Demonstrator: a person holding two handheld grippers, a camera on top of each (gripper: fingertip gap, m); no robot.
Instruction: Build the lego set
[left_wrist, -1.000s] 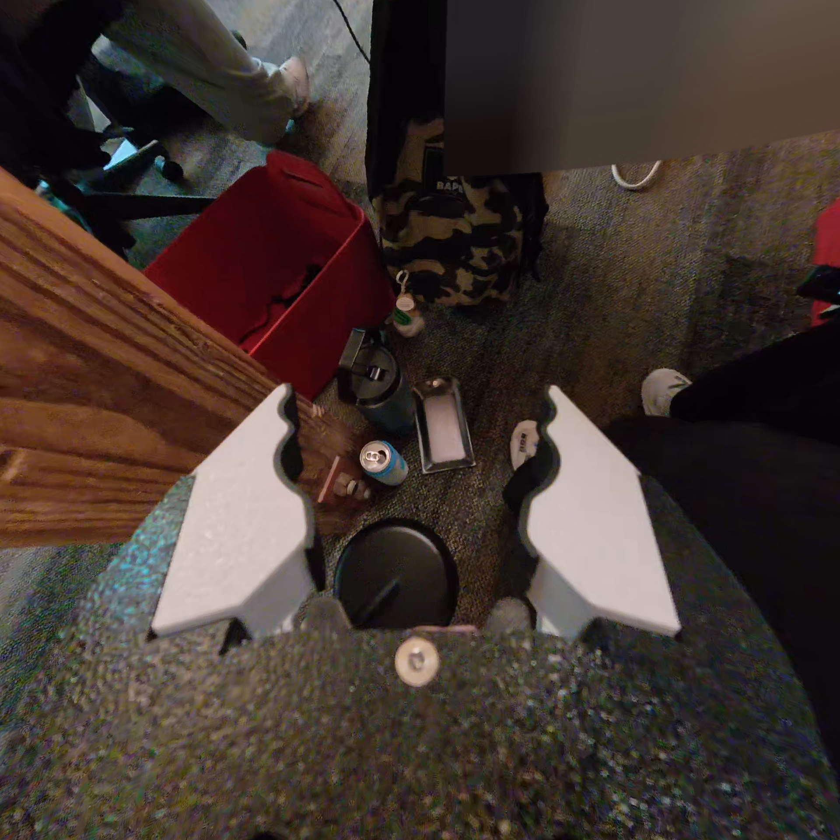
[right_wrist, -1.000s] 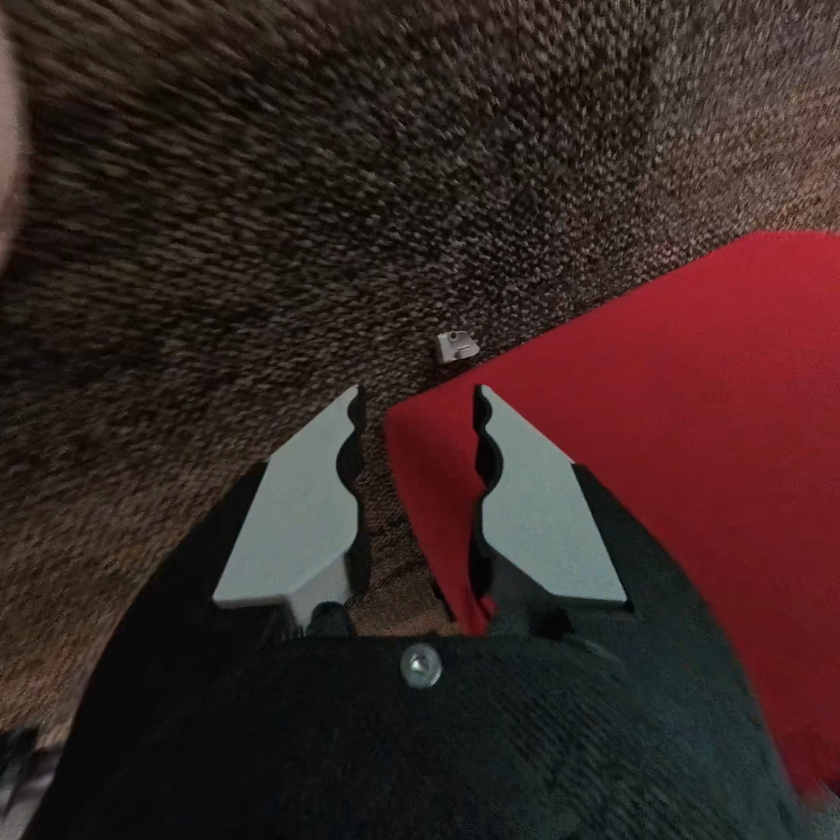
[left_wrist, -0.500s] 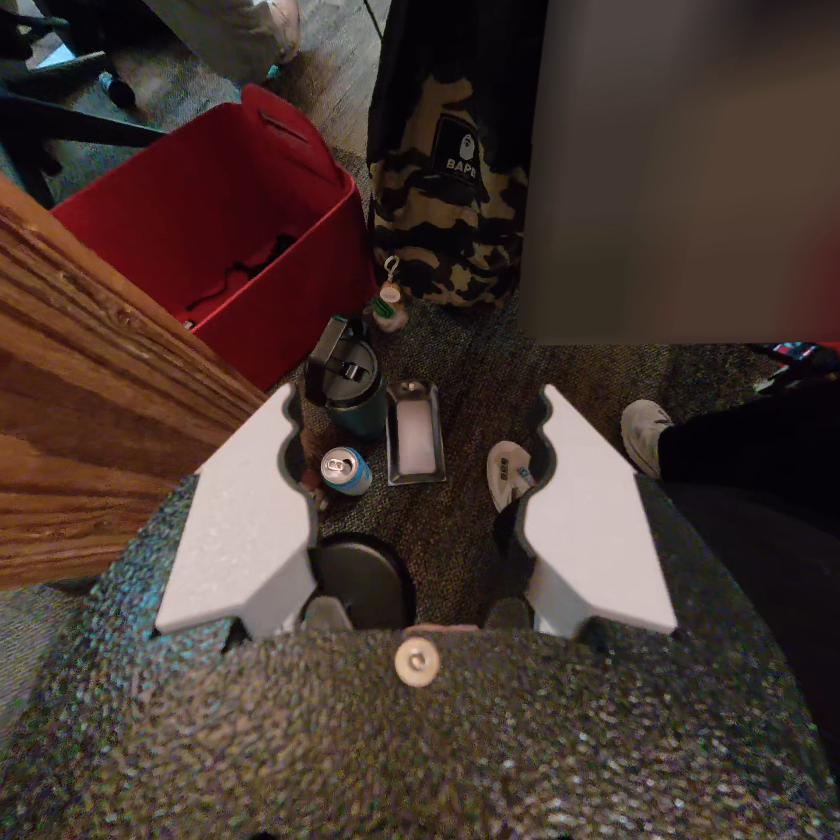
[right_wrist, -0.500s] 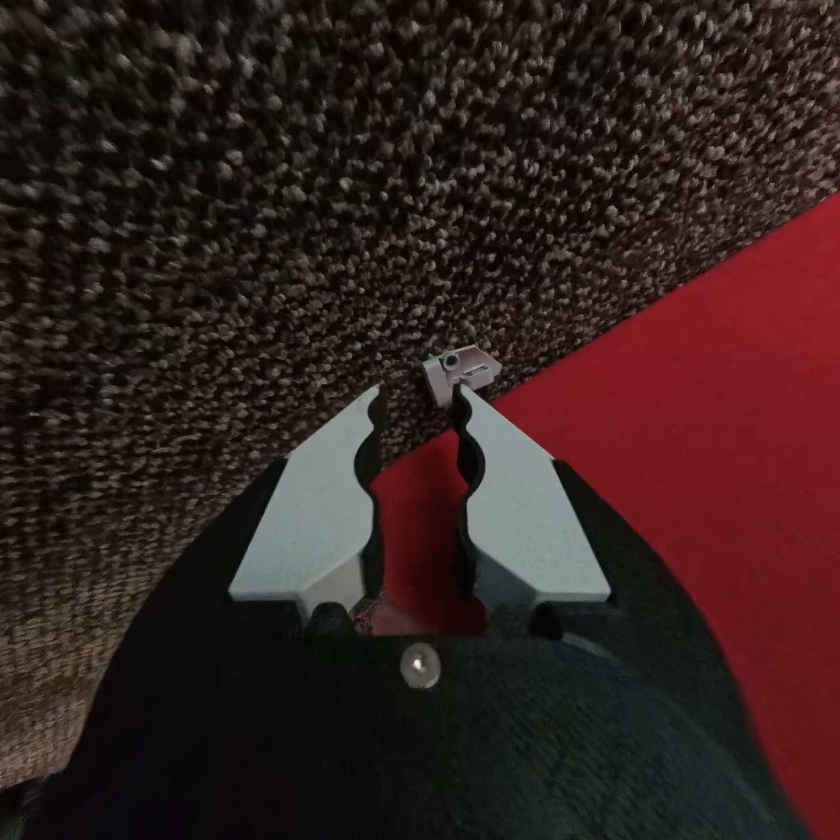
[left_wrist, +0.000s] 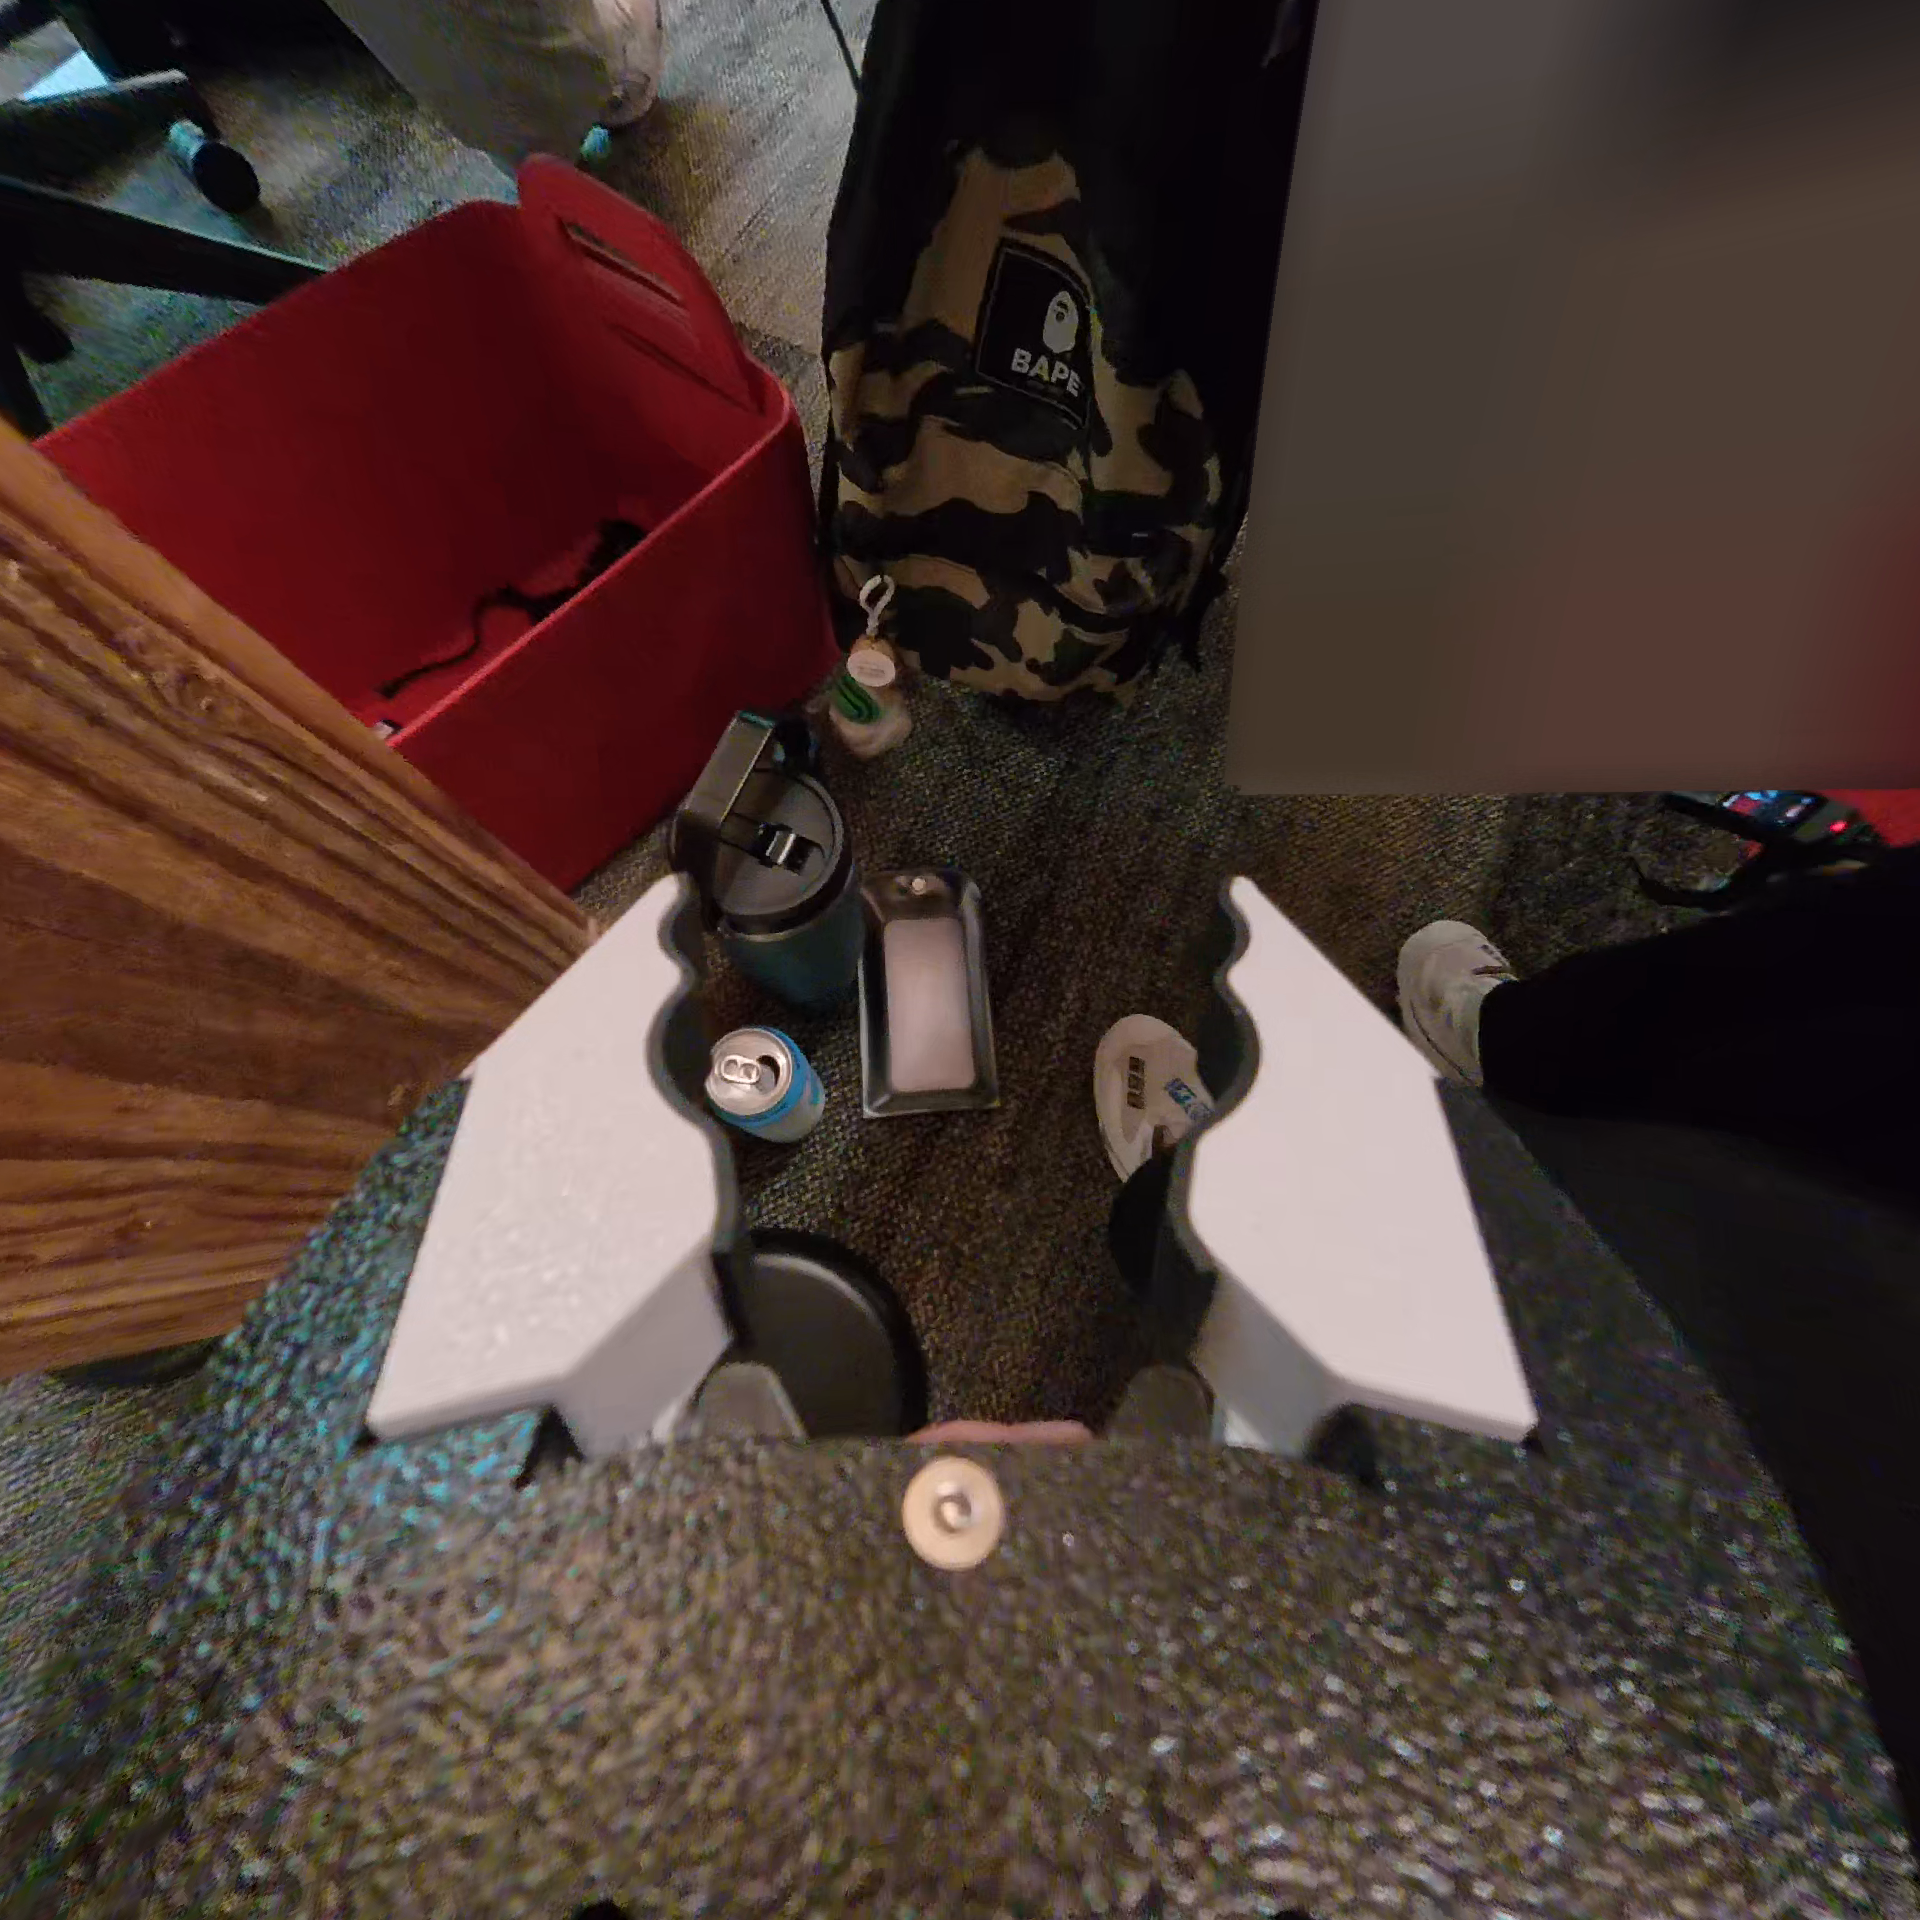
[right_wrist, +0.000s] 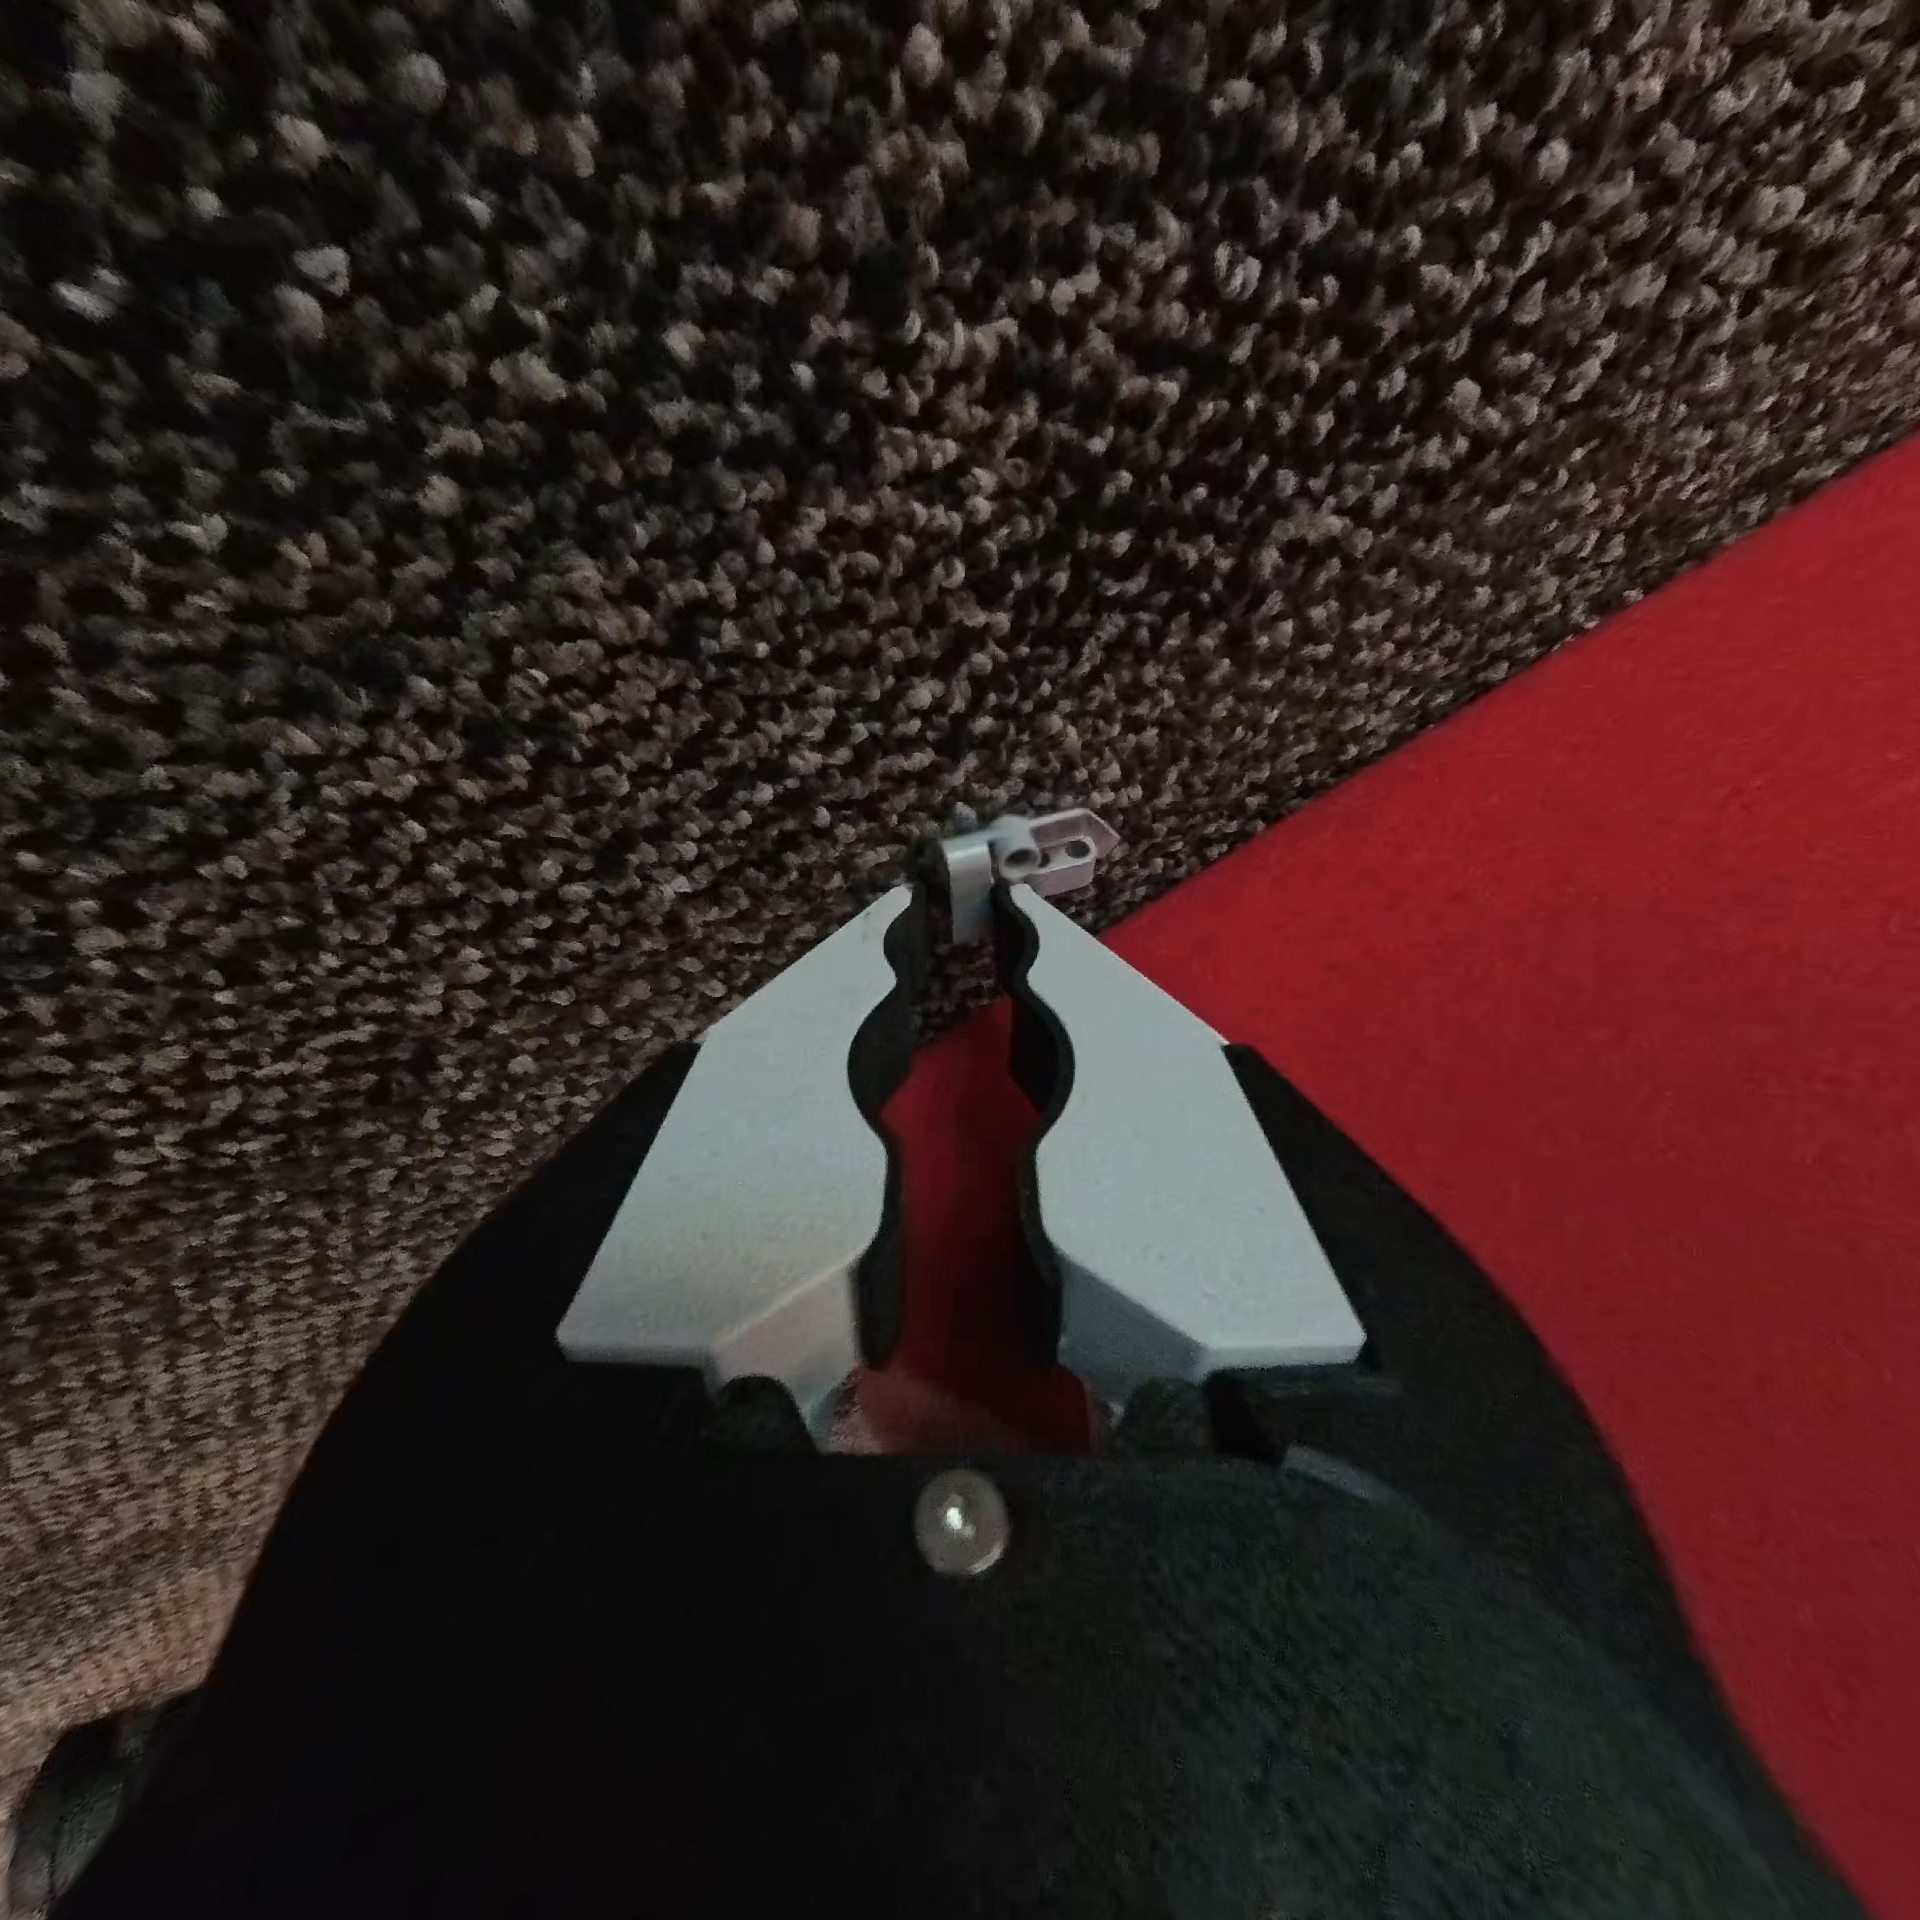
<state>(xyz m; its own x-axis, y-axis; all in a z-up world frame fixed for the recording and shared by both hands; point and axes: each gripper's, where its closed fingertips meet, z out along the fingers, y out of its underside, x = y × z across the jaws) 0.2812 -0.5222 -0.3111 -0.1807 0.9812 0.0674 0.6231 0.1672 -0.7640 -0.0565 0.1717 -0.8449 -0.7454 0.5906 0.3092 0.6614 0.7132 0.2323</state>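
In the right wrist view a small grey lego piece (right_wrist: 1023, 862) lies on the dark carpet (right_wrist: 727, 468) at the edge of a red surface (right_wrist: 1558, 987). My right gripper (right_wrist: 961, 894) is down at the floor with its fingertips closed on the piece's left end. My left gripper (left_wrist: 956, 914) is open and empty, held in the air above the floor, beside a wooden table edge (left_wrist: 187, 935). No other lego parts show in either view.
On the floor below the left gripper are a red bin (left_wrist: 436, 499), a camouflage backpack (left_wrist: 1018, 468), a dark bottle (left_wrist: 779, 894), a blue can (left_wrist: 764, 1081), a small metal tray (left_wrist: 925, 1018), a black round base (left_wrist: 821, 1340), and a person's shoes (left_wrist: 1143, 1091) and leg (left_wrist: 1714, 1091).
My right gripper has dropped to the carpet, narrowed and closed on the grey piece. My left gripper's view has shifted forward over the floor; it stays open.
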